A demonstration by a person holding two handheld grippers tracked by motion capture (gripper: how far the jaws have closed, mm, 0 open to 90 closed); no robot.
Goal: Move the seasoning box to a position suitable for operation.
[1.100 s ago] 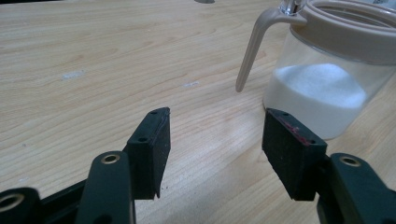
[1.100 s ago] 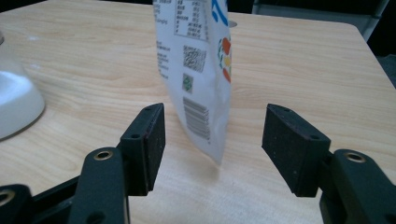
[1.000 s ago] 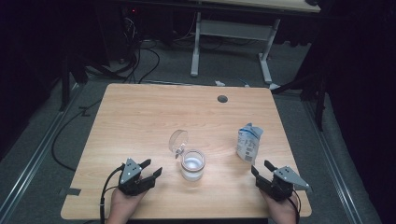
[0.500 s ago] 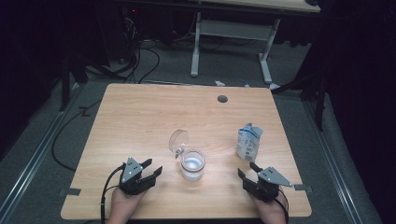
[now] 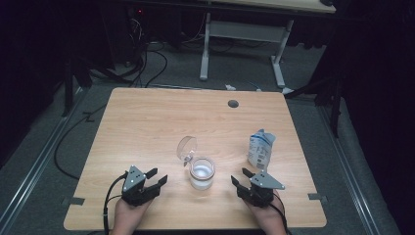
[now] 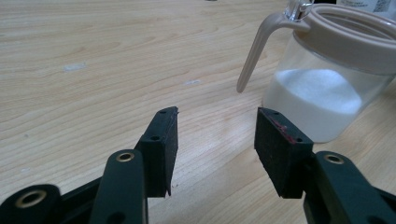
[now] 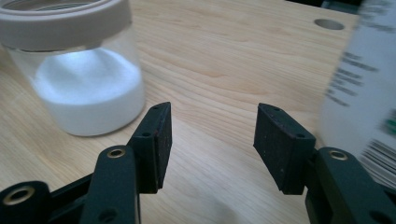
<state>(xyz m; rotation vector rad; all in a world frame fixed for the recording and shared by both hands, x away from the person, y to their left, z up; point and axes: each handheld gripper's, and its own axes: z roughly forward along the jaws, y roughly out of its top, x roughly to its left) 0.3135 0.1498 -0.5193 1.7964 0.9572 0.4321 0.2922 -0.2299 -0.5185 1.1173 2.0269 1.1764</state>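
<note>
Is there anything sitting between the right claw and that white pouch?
Nothing visible. The right claw is open, and only bare table lies between it and the pouch. The jar stands off to its left.

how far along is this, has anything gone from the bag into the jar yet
Done: the jar stands with its lid flipped open and white powder inside; whether any came from the bag cannot be told. In hand: nothing. The left gripper and right gripper are both open, flanking the jar without touching it. Left: likely picking up the upright bag, which stands untouched beyond the right gripper.
</note>
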